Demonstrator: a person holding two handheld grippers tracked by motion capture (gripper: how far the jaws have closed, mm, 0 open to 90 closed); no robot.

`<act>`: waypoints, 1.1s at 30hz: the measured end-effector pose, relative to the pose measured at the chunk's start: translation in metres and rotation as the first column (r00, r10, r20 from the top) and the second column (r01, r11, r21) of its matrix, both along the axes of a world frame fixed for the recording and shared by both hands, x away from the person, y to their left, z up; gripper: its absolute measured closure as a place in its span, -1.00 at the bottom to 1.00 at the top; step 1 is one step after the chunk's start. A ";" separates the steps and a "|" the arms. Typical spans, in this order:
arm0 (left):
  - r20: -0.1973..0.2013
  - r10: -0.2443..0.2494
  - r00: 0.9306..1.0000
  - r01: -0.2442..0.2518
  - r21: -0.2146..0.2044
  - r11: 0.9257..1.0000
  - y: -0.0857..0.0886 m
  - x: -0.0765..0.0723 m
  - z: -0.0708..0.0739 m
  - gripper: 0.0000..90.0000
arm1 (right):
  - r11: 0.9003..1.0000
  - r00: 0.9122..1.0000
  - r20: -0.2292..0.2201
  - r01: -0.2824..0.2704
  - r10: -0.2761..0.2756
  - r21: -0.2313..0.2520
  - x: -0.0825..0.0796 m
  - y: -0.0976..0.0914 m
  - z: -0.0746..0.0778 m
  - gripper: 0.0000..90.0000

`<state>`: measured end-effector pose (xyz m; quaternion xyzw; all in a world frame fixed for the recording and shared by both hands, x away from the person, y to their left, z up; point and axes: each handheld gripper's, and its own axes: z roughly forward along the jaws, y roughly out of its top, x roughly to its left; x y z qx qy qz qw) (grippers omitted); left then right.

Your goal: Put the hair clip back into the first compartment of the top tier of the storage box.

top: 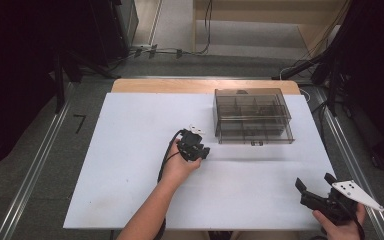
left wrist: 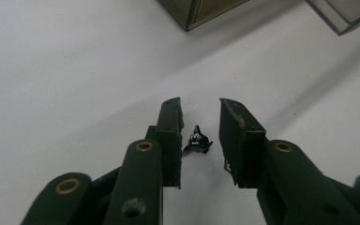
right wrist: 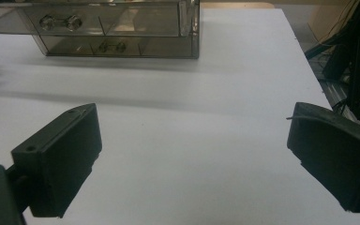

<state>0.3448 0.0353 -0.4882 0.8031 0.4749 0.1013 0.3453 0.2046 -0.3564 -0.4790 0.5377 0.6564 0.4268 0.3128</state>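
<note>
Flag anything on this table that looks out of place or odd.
One thing stands out: a tiny black part with a shiny centre lies loose on the white table, between the open jaws of the left gripper, apart from the smoky drawer organizer. The organizer's bottom drawer sits pulled partly out.

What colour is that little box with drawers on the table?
Smoky, see-through brown drawer box; the right gripper view shows it best.

no readable text, labels, brands, numbers or signs on anything
</note>
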 end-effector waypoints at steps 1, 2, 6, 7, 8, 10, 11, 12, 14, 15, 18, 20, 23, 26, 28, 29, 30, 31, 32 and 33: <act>0.000 0.000 1.000 0.000 -0.001 1.000 0.000 0.000 0.000 0.56 | 1.000 1.000 0.000 0.001 -0.001 0.000 0.000 0.000 0.000 -0.96; 0.000 0.001 1.000 -0.001 0.001 1.000 0.000 0.000 -0.001 0.57 | 1.000 1.000 0.000 0.001 -0.001 0.001 0.000 0.000 0.000 -0.96; -0.005 0.000 1.000 0.000 0.005 1.000 0.000 0.000 -0.002 0.61 | 1.000 1.000 0.000 0.000 0.000 0.000 0.000 0.000 0.000 -0.96; -0.006 -0.001 1.000 0.001 0.008 1.000 0.000 0.000 -0.002 0.62 | 1.000 1.000 0.000 0.000 0.000 0.001 0.000 0.000 0.000 -0.96; -0.006 0.000 1.000 0.000 0.008 1.000 -0.001 0.000 -0.003 0.63 | 1.000 1.000 0.000 0.000 0.000 0.001 0.000 0.000 0.000 -0.96; -0.008 0.001 1.000 -0.001 0.011 1.000 -0.001 0.000 -0.003 0.66 | 1.000 1.000 -0.001 0.000 0.000 0.000 0.000 0.000 0.000 -0.96; -0.012 0.000 1.000 0.000 0.010 1.000 -0.001 0.000 -0.004 0.68 | 1.000 1.000 0.000 0.000 0.000 0.000 0.000 0.000 0.000 -0.96; -0.010 0.001 1.000 -0.001 0.010 1.000 -0.001 0.000 -0.004 0.69 | 1.000 1.000 0.000 -0.001 0.001 0.000 0.000 0.000 0.000 -0.96; -0.011 0.001 1.000 -0.001 0.011 1.000 -0.001 0.000 -0.003 0.73 | 1.000 1.000 0.000 0.000 0.000 -0.001 0.000 0.000 0.000 -0.96; -0.011 0.002 1.000 -0.002 0.012 1.000 -0.001 0.000 -0.003 0.75 | 1.000 1.000 -0.001 0.000 0.000 0.000 0.000 0.000 0.000 -0.96; -0.018 0.005 1.000 -0.005 0.006 1.000 0.000 0.000 -0.002 0.77 | 1.000 1.000 -0.001 0.000 0.000 -0.001 0.000 0.000 0.000 -0.96; -0.017 0.005 1.000 -0.004 0.009 1.000 0.000 -0.001 -0.002 0.77 | 1.000 1.000 0.000 0.000 0.000 -0.001 0.000 0.000 0.000 -0.96; -0.017 0.012 1.000 -0.012 0.006 1.000 0.001 -0.001 -0.001 0.78 | 1.000 1.000 -0.001 0.000 0.000 -0.001 0.000 0.000 0.000 -0.96; -0.016 0.020 1.000 -0.020 -0.003 1.000 0.002 0.000 -0.001 0.78 | 1.000 1.000 0.000 0.000 0.000 -0.001 0.000 0.000 0.000 -0.96; -0.017 0.023 1.000 -0.023 -0.007 1.000 0.002 0.000 0.000 0.78 | 1.000 1.000 -0.002 0.000 0.000 0.000 0.000 0.000 0.000 -0.96; -0.016 0.024 1.000 -0.024 -0.008 1.000 0.003 0.000 0.000 0.78 | 1.000 1.000 -0.001 0.000 0.000 -0.001 0.000 0.000 0.000 -0.96; -0.015 0.026 1.000 -0.027 -0.010 1.000 0.003 0.000 0.000 0.78 | 1.000 1.000 -0.001 0.000 0.000 -0.001 0.000 0.000 0.000 -0.96; -0.013 0.030 0.999 -0.030 -0.015 0.999 0.003 0.000 0.000 0.78 | 1.000 1.000 -0.001 0.001 -0.001 0.000 0.000 0.000 0.000 -0.96; -0.012 0.030 0.999 -0.030 -0.018 0.999 0.004 0.000 0.001 0.78 | 1.000 1.000 -0.001 0.000 0.000 0.000 0.000 0.000 0.000 -0.96; -0.009 0.033 0.999 -0.033 -0.020 0.999 0.004 0.000 0.001 0.78 | 1.000 1.000 -0.001 0.000 0.000 0.000 0.000 0.000 0.000 -0.96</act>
